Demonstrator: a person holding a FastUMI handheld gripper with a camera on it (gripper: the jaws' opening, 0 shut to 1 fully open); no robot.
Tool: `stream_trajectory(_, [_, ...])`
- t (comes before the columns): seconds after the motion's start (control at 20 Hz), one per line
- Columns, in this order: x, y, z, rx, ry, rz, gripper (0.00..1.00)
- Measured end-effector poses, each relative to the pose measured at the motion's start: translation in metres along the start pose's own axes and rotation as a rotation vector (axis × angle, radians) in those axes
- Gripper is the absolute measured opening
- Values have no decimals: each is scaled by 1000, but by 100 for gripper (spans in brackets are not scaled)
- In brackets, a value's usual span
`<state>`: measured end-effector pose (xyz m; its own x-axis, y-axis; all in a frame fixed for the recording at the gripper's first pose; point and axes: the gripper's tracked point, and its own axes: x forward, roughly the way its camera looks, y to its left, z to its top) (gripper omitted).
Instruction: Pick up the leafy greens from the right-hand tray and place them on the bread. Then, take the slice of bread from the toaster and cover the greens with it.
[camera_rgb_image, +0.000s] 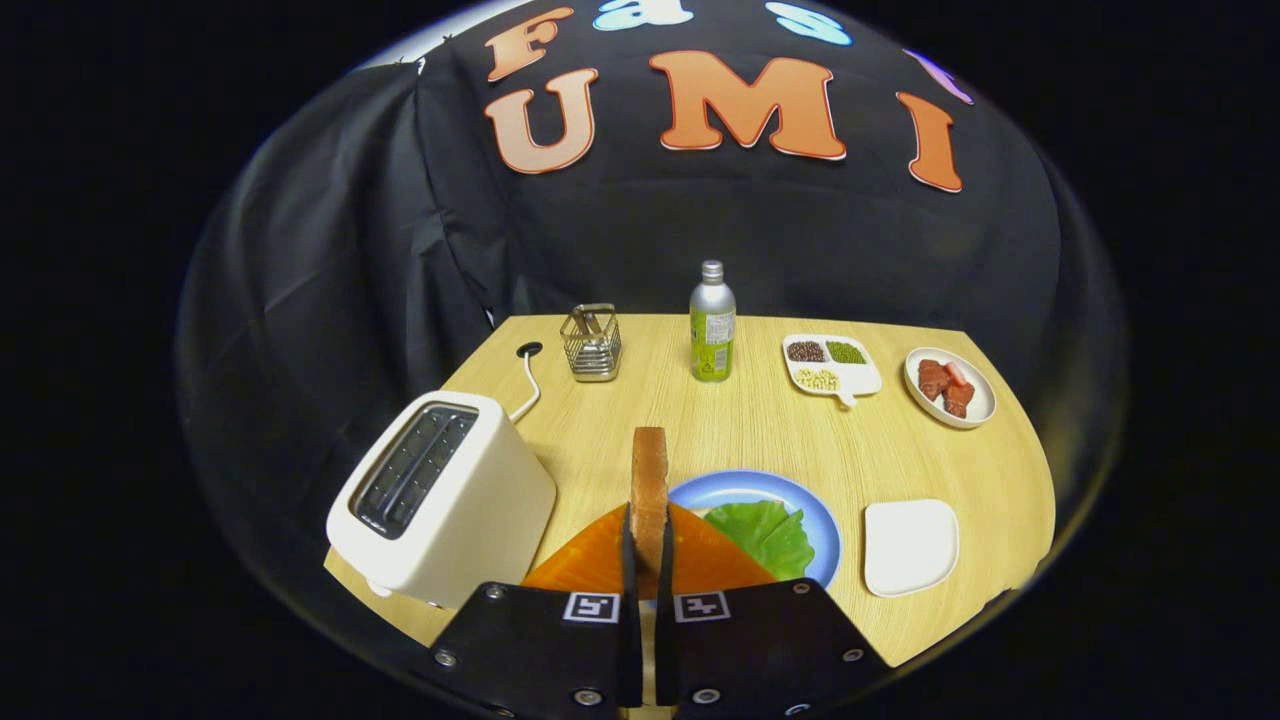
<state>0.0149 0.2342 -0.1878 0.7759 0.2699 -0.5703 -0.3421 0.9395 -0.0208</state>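
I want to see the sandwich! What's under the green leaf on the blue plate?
The green leaf lies on the blue plate. The bread slice clamped upright in the tongs hides its near side, so bread beneath can't be confirmed.

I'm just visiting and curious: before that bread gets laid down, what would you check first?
1. Tongs shut on the bread slice, held on edge: ok.
2. Leafy greens already on the blue plate: ok.
3. Greens resting on bread underneath: cannot tell.
4. Toaster slots emptied: ok.
5. White tray emptied of greens: ok.
6. Slice directly over the greens: not ok, they lie right of it.
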Motion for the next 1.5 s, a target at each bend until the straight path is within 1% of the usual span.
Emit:
stream_trajectory(0.15, [11,-8,-13,29,12,29,6])
stream_trajectory(0.35, [21,-31,-20,40,24,23,6])
stream_trajectory(0.45, [25,-42,-23,58,19,34,6])
stream_trajectory(0.6, [28,-61,-29,69,30,46,9])
stream_trajectory(0.75, [35,-85,-36,91,51,17,15])
stream_trajectory(0.8, [38,-94,-38,97,59,-1,23])
stream_trajectory(0.85, [40,-105,-42,101,67,-24,26])
stream_trajectory(0.9, [41,-114,-46,107,79,-44,35])
stream_trajectory(1.05, [42,-132,-53,119,97,-71,50])
stream_trajectory(1.1, [41,-138,-53,118,92,-80,59])
stream_trajectory(1.15, [38,-144,-51,116,82,-90,63])
stream_trajectory(1.2, [36,-149,-50,111,73,-99,75])
stream_trajectory(1.3, [26,-164,-44,91,57,-124,92])
stream_trajectory(1.4, [14,-180,-34,72,31,-153,98])
stream_trajectory(1.5, [-2,-198,-21,55,4,-183,98])
